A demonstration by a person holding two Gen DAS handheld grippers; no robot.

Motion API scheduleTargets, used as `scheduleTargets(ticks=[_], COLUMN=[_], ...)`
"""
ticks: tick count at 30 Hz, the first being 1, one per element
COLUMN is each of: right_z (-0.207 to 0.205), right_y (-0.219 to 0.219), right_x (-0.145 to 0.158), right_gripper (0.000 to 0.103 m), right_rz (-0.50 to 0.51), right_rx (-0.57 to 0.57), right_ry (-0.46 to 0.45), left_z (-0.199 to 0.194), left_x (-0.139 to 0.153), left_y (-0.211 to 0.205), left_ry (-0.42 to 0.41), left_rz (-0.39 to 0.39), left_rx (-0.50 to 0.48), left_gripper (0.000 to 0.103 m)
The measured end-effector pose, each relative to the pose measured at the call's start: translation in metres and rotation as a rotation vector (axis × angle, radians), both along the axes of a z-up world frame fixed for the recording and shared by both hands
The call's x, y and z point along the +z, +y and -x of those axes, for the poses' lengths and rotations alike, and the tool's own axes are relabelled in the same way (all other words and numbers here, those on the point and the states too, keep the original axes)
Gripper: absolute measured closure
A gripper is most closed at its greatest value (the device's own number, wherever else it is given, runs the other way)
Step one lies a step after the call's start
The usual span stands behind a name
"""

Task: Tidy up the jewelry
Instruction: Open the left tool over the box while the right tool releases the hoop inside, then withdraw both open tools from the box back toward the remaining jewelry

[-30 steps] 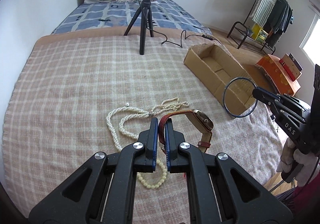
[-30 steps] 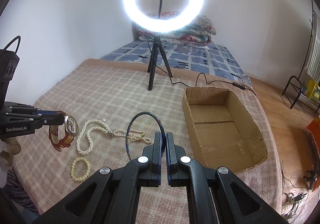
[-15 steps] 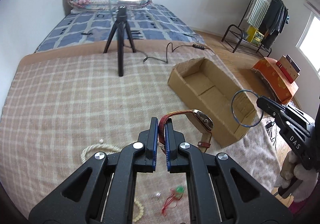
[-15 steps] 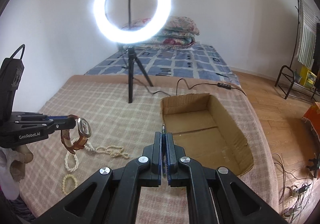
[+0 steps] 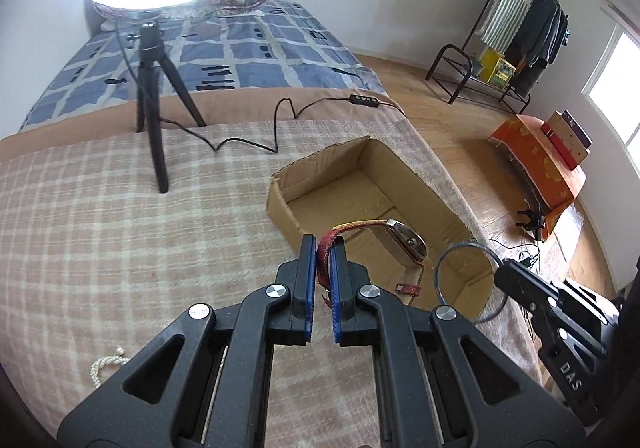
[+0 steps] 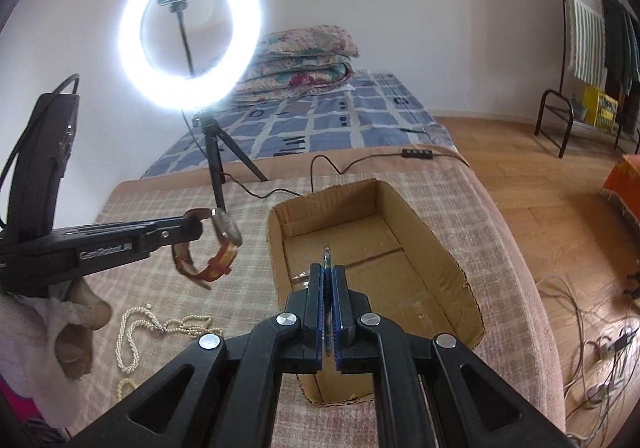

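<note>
My left gripper (image 5: pixel 323 248) is shut on the red strap of a wristwatch (image 5: pixel 404 244) and holds it in the air at the near left edge of an open cardboard box (image 5: pixel 360 183). The watch (image 6: pixel 224 236) also shows in the right wrist view, left of the box (image 6: pixel 440 248). My right gripper (image 6: pixel 328 272) is shut on a thin blue bangle (image 5: pixel 460 280), seen edge-on over the box's near end (image 6: pixel 327 260). Pearl necklaces (image 6: pixel 160 326) and a bead bracelet (image 6: pixel 124 386) lie on the checked blanket (image 5: pixel 100 228).
A ring light on a black tripod (image 5: pixel 154 99) stands on the blanket behind the box, its cable (image 5: pixel 288 115) trailing right. The bed edge drops to a wooden floor (image 6: pixel 560 207) on the right, with a clothes rack (image 5: pixel 516 27) beyond.
Both grippers have moved right toward the box with their loads. The watch now hangs at the box's near edge and the bangle is over its near end. The necklaces have slid out of the left view.
</note>
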State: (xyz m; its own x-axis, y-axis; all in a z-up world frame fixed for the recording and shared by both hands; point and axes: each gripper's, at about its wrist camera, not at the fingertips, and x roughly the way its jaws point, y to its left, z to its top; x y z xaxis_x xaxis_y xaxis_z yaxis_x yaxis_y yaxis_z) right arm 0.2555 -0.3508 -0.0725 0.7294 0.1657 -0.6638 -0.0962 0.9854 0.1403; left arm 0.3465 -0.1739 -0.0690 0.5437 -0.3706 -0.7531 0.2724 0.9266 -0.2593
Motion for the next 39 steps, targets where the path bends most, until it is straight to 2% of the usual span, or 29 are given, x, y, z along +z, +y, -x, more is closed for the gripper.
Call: scheduleTargets(ticks=[12,14,15,16,17,18,19,21,25,33,39], right_z=[-0.016,-0.016,-0.015,-0.014,-0.013,-0.011,-0.01,-0.006,-0.002,0.008,0.024], right_y=[-0.037,-0.037,-0.038,-0.036,-0.035,-0.034,-0.032,-0.029,-0.025,-0.021,-0.018], right_x=[-0.019,-0.02,-0.02,-0.02,-0.019,-0.018,-0.016,-0.013,-0.008,-0.001,0.009], right_gripper=[0.102,0.099,0.091,0.069,0.057,0.04,0.026,0.015,0.001,0.0,0.0], right_rz=[-0.044,-0.042,-0.041,-0.038,-0.027,-0.013,0.003,0.037,0.077,0.116,0.108], right_rx=[-0.079,-0.081,-0.079,-0.077,-0.084,-0.09,-0.093,-0.103,-0.13,-0.155,-0.159], right_ry=[0.061,0.06,0.061,0.06,0.055,0.047,0.037,0.016,-0.001,-0.017,-0.038], left_z=[-0.034,-0.036,-0.036,-0.037,-0.036,-0.035,-0.033,-0.032,-0.028,-0.014,0.006], left_x=[-0.026,-0.025,-0.025,-0.023,-0.021,-0.018,-0.014,-0.008,0.001,0.022,0.043], left_y=[-0.025,-0.025,-0.025,-0.025,-0.023,-0.022,-0.02,-0.017,-0.007,0.009,0.028], left_ry=[0.052,0.052,0.055,0.059,0.054,0.036,0.012,-0.007,-0.021,-0.053,-0.082], left_rz=[-0.027,-0.019,-0.014,-0.008,-0.008,-0.007,-0.015,-0.037,-0.042,-0.05,-0.047], left_rx=[0.013,0.016,0.016,0.017,0.028,0.037,0.044,0.045,0.057,0.072,0.088], left_gripper=[0.099,0.094,0.085,0.067,0.057,0.05,0.05,0.05,0.05,0.05,0.05])
